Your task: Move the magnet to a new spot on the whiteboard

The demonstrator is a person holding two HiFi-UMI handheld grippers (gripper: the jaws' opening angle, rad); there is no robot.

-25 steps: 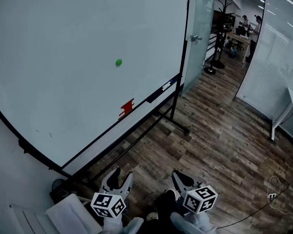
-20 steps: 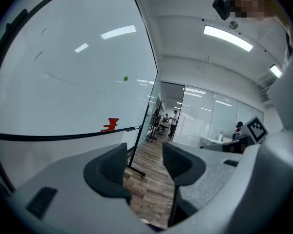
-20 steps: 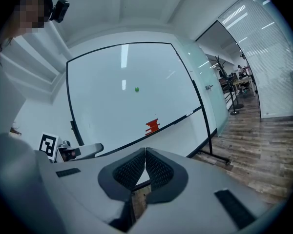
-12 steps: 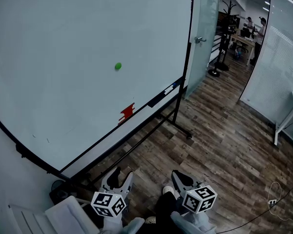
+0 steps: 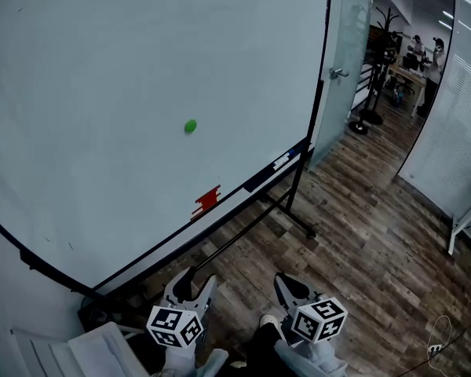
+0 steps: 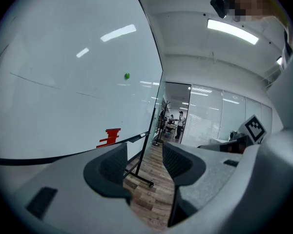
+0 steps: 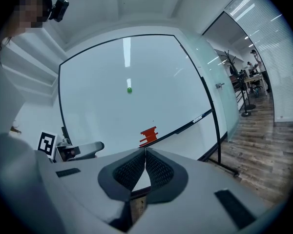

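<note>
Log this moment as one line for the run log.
stage: pre-grasp | green magnet: on whiteboard, untouched | left gripper: open, empty | right gripper: shut, empty

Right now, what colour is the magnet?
Green. The magnet shows best in the head view.

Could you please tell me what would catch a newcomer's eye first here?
A green magnet sits alone on the whiteboard, a red item low near its bottom edge. Below, the left tool is open and the right tool shut, both empty, short of the board.

You stand in an office: a rolling whiteboard (image 5: 102,69) at your 11 o'clock, a glass door (image 5: 349,61) at 1, people (image 5: 436,53) by a desk (image 5: 409,74) beyond.
</note>
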